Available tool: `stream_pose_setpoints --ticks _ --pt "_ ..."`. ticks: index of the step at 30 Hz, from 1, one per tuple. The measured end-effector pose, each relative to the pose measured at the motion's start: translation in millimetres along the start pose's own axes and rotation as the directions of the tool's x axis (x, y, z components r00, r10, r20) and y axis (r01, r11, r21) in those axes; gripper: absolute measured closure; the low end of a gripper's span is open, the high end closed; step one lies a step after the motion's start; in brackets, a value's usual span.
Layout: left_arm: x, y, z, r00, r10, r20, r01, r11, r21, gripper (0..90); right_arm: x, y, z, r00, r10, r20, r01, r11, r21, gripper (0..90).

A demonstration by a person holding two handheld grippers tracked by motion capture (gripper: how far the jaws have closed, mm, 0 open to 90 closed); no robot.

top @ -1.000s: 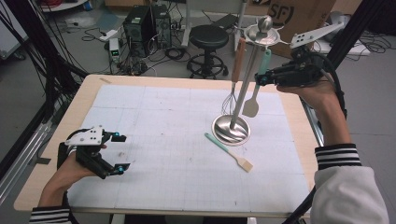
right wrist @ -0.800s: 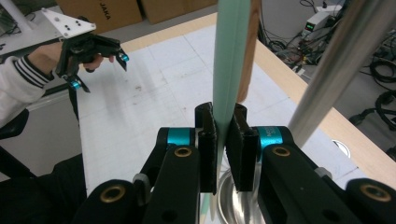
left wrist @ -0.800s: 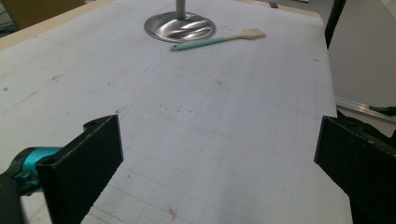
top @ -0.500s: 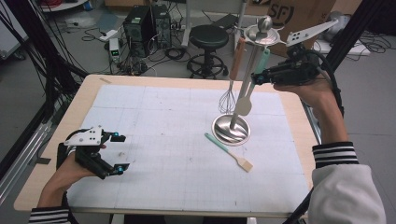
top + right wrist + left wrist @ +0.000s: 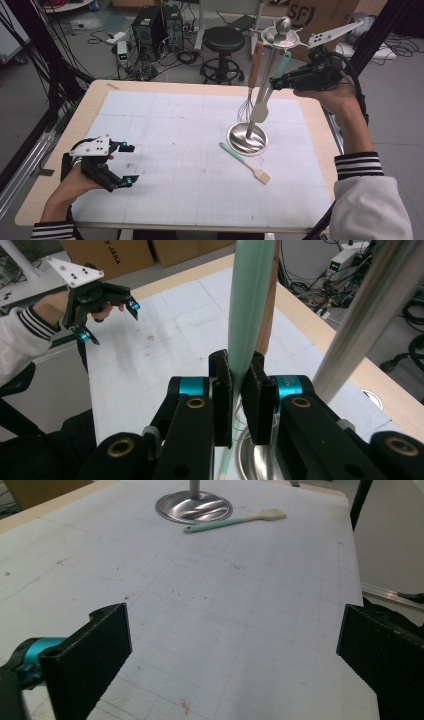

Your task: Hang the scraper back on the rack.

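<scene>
Right gripper [image 5: 239, 390] clamped on half-hidden spatula [image 5: 250, 300]; left gripper [image 5: 120, 165] agape over gridded mat [image 5: 175, 150]; cluttered floor beyond.

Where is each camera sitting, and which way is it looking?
High view: above the person's side, looking forward and down on the table; both forearms and grippers show.
Left gripper view: rides the left gripper, looking across the mat between its open jaws.
Right gripper view: rides the right gripper, shut on the mint spatula handle, looking toward the person's other hand.
Shared: high and left gripper views both show the stand's steel base and the pastry brush.
</scene>
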State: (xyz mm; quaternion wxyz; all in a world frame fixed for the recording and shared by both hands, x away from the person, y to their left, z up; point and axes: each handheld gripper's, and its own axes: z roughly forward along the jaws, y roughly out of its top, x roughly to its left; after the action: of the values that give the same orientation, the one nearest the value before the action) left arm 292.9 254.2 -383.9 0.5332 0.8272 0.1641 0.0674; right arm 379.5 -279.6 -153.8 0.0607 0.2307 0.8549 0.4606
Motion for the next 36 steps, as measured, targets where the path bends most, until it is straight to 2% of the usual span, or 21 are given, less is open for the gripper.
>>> stream_pose_setpoints --ticks 13,19,21,25,36 --pt "-0.3 0.0 -1.0 1.0000 0.001 0.000 -0.001 1.0000 -0.002 1.7 8.0 11.3 14.8 0.9999 -0.011 -0.003 0.011 1.000 0.009 83.1" --pt "-0.4 -0.4 -0.5 1.0000 0.000 0.001 0.000 1.0000 0.001 1.7 5.0 5.0 9.0 1.0000 -0.003 0.008 0.003 1.000 0.004 83.0" --pt "-0.7 -0.6 -0.3 1.0000 -0.001 0.000 0.001 1.0000 0.002 1.6 3.2 2.1 6.7 0.9998 0.013 0.018 -0.013 1.000 0.001 83.1" --pt "-0.8 -0.7 -0.7 1.0000 -0.006 -0.003 0.006 1.0000 -0.002 1.7 -2.0 -3.2 0.1 0.9990 0.038 0.025 -0.037 0.999 -0.021 83.1" --pt "-1.5 -0.8 -1.0 1.0000 -0.004 -0.006 0.004 1.0000 0.002 1.7 -6.8 -13.5 -4.5 0.9973 0.056 0.047 -0.053 0.996 -0.070 82.8"
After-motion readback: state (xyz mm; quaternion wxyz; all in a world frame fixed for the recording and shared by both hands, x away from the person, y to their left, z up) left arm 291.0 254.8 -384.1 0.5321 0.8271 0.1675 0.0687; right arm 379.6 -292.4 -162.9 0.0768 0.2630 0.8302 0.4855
